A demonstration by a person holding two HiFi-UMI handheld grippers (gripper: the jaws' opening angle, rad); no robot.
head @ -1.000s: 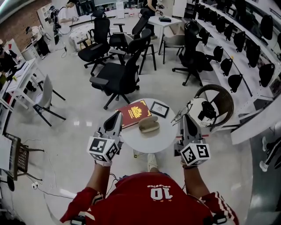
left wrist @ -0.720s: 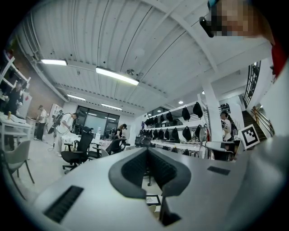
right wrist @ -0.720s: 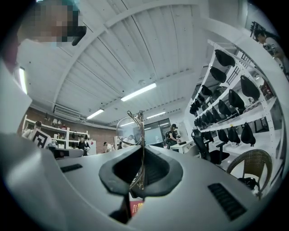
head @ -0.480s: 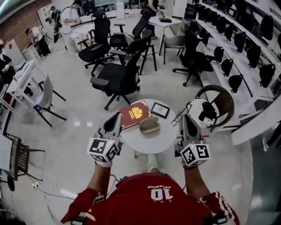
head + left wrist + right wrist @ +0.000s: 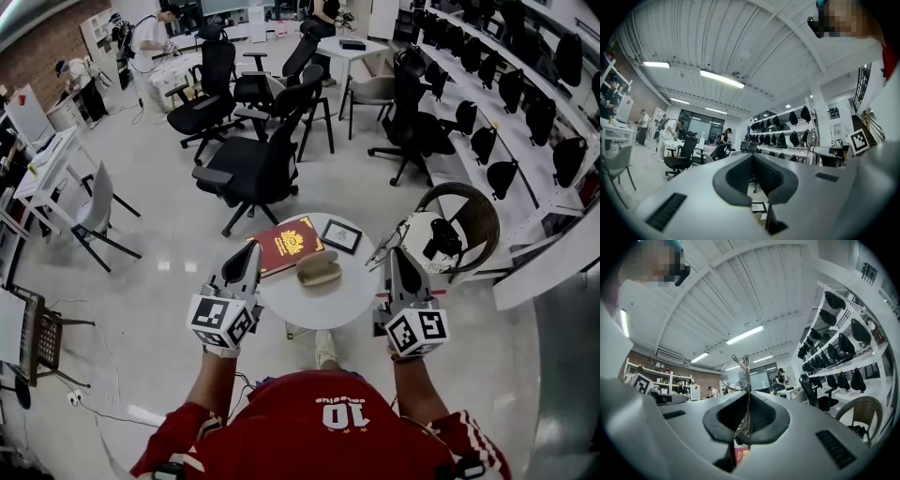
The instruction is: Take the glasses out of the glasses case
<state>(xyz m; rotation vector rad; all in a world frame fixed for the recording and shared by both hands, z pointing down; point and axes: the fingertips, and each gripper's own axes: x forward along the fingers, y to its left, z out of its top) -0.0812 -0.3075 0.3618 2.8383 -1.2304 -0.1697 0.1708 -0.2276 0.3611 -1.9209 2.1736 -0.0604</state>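
Right gripper (image 5: 746,398): jaws pinched on thin wire-framed clear-lens glasses (image 5: 736,376), held at the right edge of the round white table (image 5: 323,302). Left gripper (image 5: 753,157): jaws together, empty. Tan oval glasses case (image 5: 319,267) lies mid-table.

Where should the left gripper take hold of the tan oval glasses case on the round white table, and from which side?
Probably across its middle, from above: the tan oval glasses case lies flat on the round white table, long axis left to right, so its narrow width suits the jaws. The left gripper, now shut and empty, must open first.
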